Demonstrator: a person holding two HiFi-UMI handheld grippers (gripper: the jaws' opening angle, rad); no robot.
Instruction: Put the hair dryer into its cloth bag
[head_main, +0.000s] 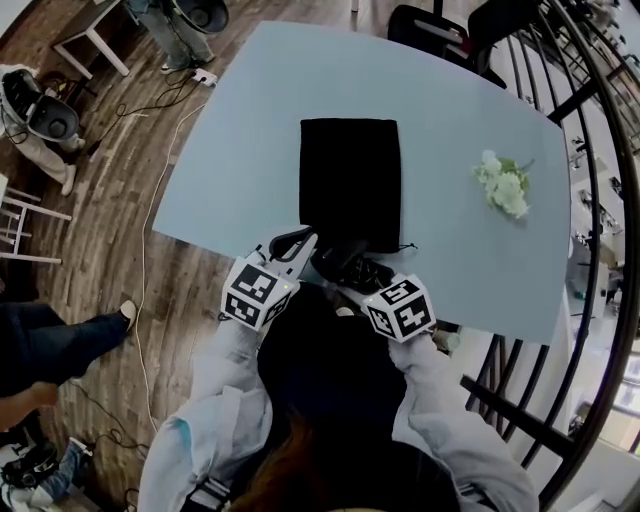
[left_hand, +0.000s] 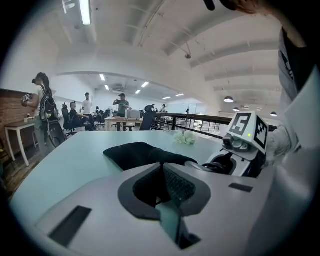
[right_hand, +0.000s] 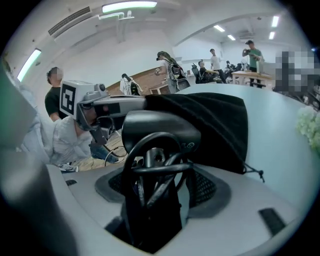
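Note:
The black cloth bag (head_main: 350, 170) lies flat in the middle of the pale blue table (head_main: 240, 150). My left gripper (head_main: 303, 240) sits at the bag's near left corner. In the left gripper view its jaws (left_hand: 161, 167) are closed together right at the bag's (left_hand: 135, 152) raised near edge, apparently pinching the cloth. My right gripper (head_main: 352, 272) is shut on the black hair dryer (head_main: 345, 262), just short of the bag's near edge. In the right gripper view the hair dryer (right_hand: 160, 132), with its cord looped around it, fills the gap between the jaws, and the bag (right_hand: 215, 125) rises right behind it.
A small bunch of white flowers (head_main: 503, 185) lies on the table to the right of the bag. A black railing (head_main: 590, 200) runs past the table's right side. Chairs, cables and people stand on the wooden floor (head_main: 100, 150) to the left and beyond.

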